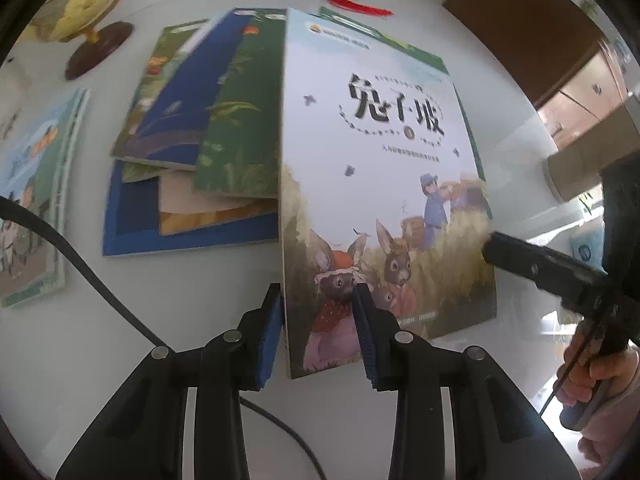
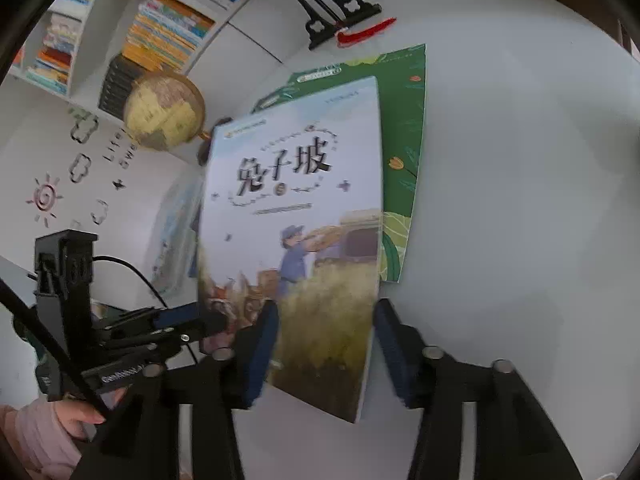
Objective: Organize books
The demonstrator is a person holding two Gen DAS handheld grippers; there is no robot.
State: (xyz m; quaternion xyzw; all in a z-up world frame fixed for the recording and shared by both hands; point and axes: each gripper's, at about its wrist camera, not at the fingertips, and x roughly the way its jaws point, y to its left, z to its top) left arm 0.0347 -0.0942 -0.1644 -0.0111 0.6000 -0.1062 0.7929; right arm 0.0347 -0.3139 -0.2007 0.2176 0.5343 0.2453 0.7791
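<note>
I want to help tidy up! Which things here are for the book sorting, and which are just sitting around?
For the job:
- rabbit book, pinched in the left gripper
- right gripper, jaws apart around that book's edge
- green book under it
- messy pile of books
- pale blue book lying apart

Just sitting around:
- globe
- black stand with red tassel
- shelf of books

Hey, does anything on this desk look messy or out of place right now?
Yes. The pile of books beside the held rabbit book is fanned out and crooked, with covers overlapping at different angles rather than squared up. Another book lies apart near the left edge.
</note>
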